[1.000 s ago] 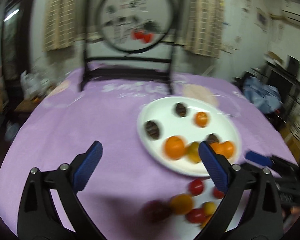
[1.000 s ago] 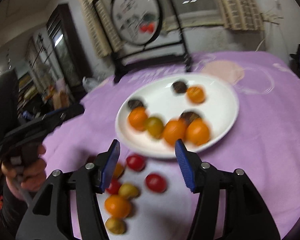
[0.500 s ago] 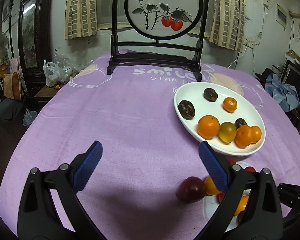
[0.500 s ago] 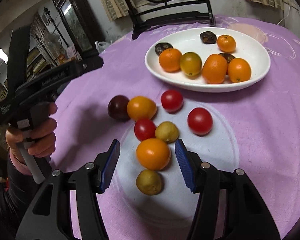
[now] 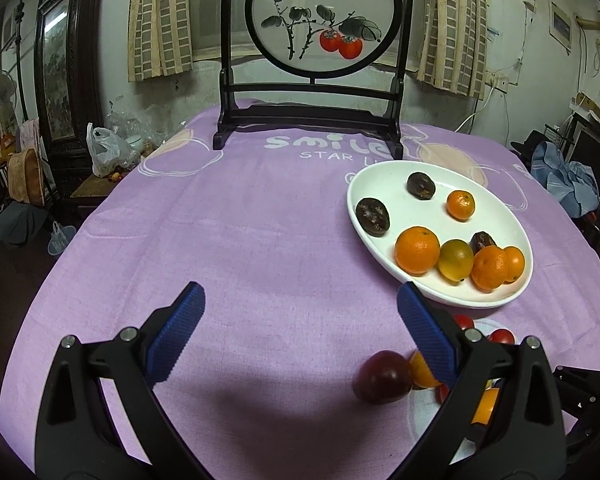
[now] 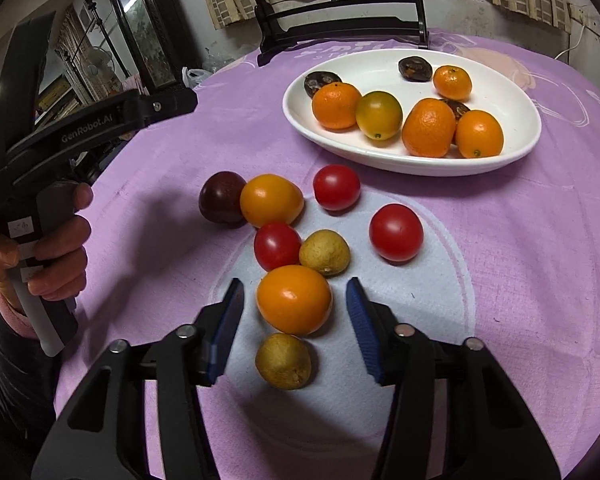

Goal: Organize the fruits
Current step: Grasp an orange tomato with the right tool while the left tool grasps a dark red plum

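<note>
Several loose fruits lie on the purple cloth before a white oval plate [image 6: 400,160]. My right gripper [image 6: 295,284] hangs low over them, its jaws closing around an orange fruit [image 6: 294,300], with a thin gap on each side. A yellow-brown fruit [image 6: 284,360] lies just below it. Around them are three red tomatoes [image 6: 396,232], another orange fruit [image 6: 270,200] and a dark plum [image 6: 222,196]. The plate [image 5: 380,184] holds oranges, a greenish citrus and dark fruits. My left gripper [image 5: 300,290] stands open over bare cloth, left of the plum [image 5: 382,376].
A dark wooden stand with a round painted screen [image 5: 324,20] stands at the table's far edge. A hand [image 6: 40,248] holds the left gripper at the left of the right wrist view. Furniture, bags and clothes surround the table.
The right gripper has come down over the loose fruits and its jaws have narrowed around the orange fruit. The left view has steadied, with the plate shifted to the right.
</note>
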Tool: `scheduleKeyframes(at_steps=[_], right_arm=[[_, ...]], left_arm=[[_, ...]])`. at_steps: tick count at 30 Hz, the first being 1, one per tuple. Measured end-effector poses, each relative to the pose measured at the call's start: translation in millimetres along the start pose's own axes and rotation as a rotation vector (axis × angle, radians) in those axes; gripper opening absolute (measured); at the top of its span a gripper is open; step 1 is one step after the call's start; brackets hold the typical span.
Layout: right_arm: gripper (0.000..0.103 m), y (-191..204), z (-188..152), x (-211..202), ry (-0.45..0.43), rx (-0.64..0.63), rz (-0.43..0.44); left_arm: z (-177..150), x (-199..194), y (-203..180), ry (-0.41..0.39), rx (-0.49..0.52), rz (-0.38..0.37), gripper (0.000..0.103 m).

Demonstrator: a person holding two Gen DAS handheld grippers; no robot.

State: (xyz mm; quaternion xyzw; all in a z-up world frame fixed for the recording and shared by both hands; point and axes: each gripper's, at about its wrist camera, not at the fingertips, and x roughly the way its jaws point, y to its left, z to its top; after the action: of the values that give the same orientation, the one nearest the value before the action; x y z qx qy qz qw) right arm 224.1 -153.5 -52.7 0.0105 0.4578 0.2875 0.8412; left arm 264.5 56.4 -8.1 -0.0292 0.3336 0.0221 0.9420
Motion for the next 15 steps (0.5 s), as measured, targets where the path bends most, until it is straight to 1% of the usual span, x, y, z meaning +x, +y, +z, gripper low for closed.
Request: scheduleKeyframes(at_steps=[3,6,7,9,10,11,12,13,15], right_arm=[[0.039,0.1,-1.1,0.7,0.001,-0.007,-0.006],[0.038,-2.4,-1.1,-2.6,-0.003,0.003,0.016],[0.038,-4.2,-0.1,-5.4,-0.014,0.013,0.030],[0.038,-11.0,3.5,-15.4,-0.064,0.056,0.070],[0.038,-16.9,5.2,-22.7,-0.104,0.090,0.094],[0.038,-21.1,6.7,-27.9,-0.131,0.113,0.103],[0.038,-24.5,7.6,-32.0,-0.153,0.127,0.101],[0.038,-27.3,8.5,-35.9,-0.173,0.136,0.092],[0.038,-30.6,9.8,-39.5,-0.189,0.147,0.083]], left_arm=[[0.0,0.0,0.0,0.000,0.007,0.004,0.098],[1.3,-1.8,2.6,-0.004,0.015,0.010,0.098],[1.5,-2.9,4.2,-0.003,0.021,-0.001,0.098],[0.3,-3.1,4.6,0.011,0.050,-0.041,0.098],[-1.9,-2.4,2.4,0.029,0.096,-0.090,0.098],[-4.7,-2.1,-0.1,0.040,0.132,-0.121,0.097],[-7.9,-1.6,-2.9,0.047,0.167,-0.148,0.097],[-13.4,-1.8,-8.0,0.054,0.224,-0.182,0.095],[-22.7,-2.9,-17.3,0.060,0.310,-0.213,0.090]])
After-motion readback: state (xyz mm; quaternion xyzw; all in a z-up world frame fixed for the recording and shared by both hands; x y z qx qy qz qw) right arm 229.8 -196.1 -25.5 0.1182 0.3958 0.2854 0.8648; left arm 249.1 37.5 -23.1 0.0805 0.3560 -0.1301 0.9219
